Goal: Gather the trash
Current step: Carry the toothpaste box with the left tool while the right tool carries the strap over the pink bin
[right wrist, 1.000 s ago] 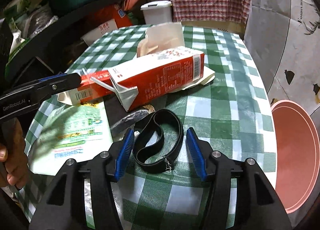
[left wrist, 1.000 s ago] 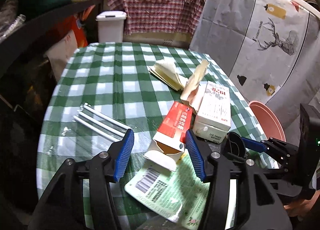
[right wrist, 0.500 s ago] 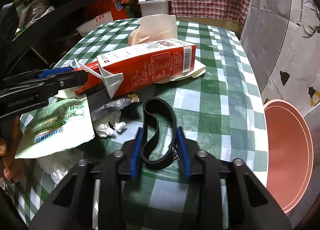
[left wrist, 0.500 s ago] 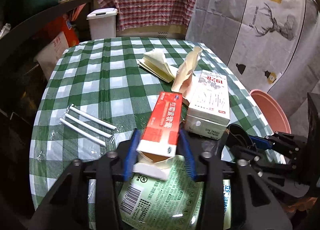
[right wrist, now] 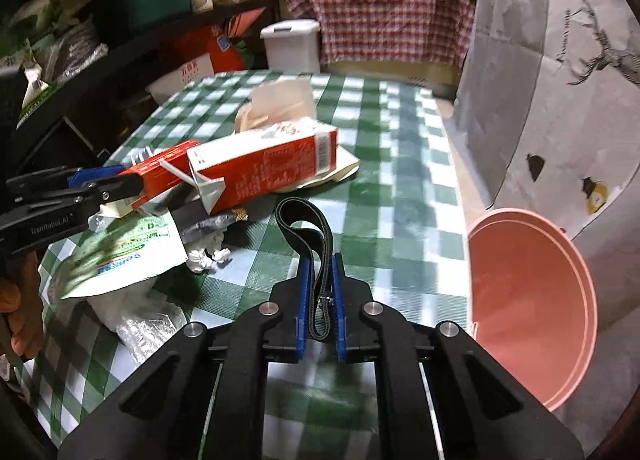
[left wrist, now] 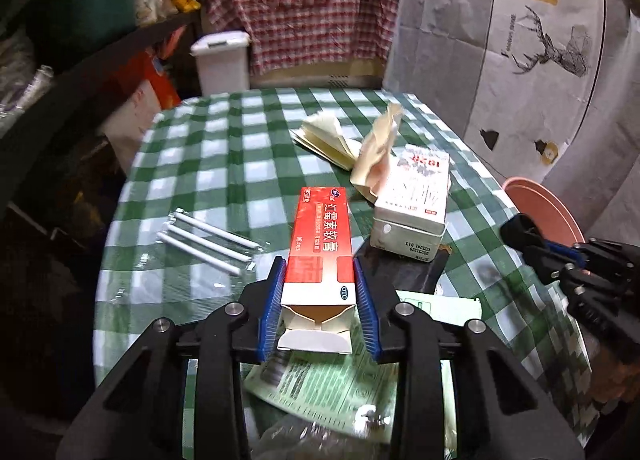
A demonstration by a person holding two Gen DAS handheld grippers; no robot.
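**Both grippers closing on trash, bin waiting at the table edge**

While its jaws are closing, the left gripper [left wrist: 318, 300] has its blue pads pressed on the open end of a red-and-white cardboard ointment box [left wrist: 322, 244], which juts forward over the green-checked tablecloth [left wrist: 224, 164]. The right gripper [right wrist: 320, 300] is likewise closing, its pads squeezing a black elastic loop [right wrist: 306, 228] nearly flat. Beyond lie a green-printed plastic bag [right wrist: 120, 256], crumpled white tissue [right wrist: 206, 258], a red milk carton [right wrist: 264, 168] and wrapped white straws [left wrist: 204, 238]. The step in hand looks like the pickup. Next, each piece probably needs carrying over to the pink plastic bin [right wrist: 528, 280] beside the table and releasing above its mouth.
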